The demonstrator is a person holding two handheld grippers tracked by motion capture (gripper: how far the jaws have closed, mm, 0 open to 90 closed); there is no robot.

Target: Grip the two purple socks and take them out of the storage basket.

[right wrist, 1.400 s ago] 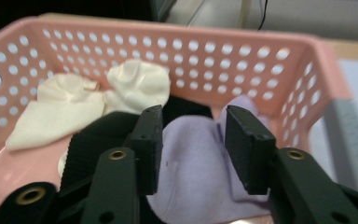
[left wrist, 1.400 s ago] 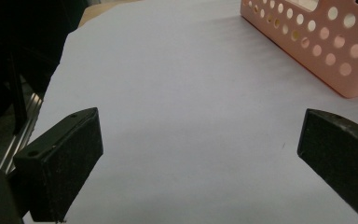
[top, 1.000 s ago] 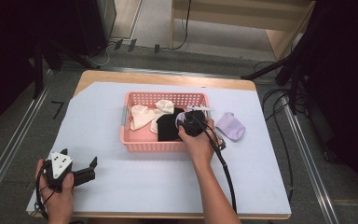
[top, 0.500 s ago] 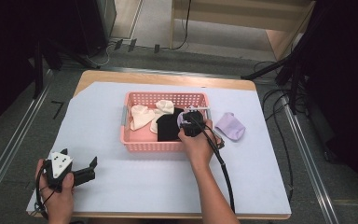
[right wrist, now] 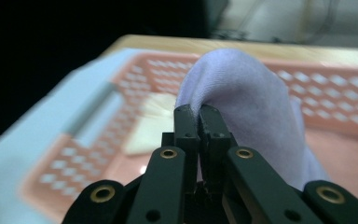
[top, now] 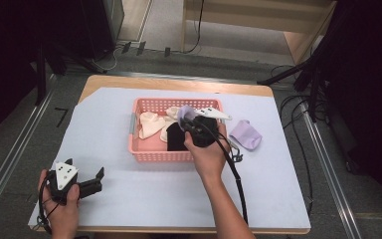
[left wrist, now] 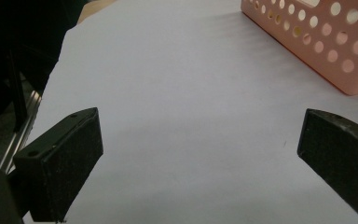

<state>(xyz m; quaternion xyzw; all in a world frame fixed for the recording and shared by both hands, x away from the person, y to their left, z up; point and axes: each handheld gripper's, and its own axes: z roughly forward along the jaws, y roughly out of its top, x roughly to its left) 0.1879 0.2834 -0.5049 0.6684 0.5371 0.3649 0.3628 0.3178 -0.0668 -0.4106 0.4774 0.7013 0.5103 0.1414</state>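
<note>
My right gripper (top: 188,121) hangs over the pink basket (top: 159,157), shut on a lavender sock (top: 184,113) that it lifts clear of the pile. In the right gripper view its jaws (right wrist: 198,112) pinch a fold of that sock (right wrist: 247,88), with the basket (right wrist: 335,79) blurred behind. Cream socks (top: 151,124) and a black sock (top: 175,140) lie inside the basket. A second lavender sock (top: 246,134) lies on the table right of the basket. My left gripper (top: 98,180) rests at the near left, open and holding nothing (left wrist: 200,149).
A pale sheet (top: 129,199) covers the wooden table (top: 179,84). A corner of the basket (left wrist: 317,42) shows at the top right of the left gripper view. Metal rails (top: 10,164) run along both table sides, and cables (top: 298,149) trail at the right.
My right gripper has risen out of the basket with the lavender sock pinched in it. The left hand has stayed where it was.
</note>
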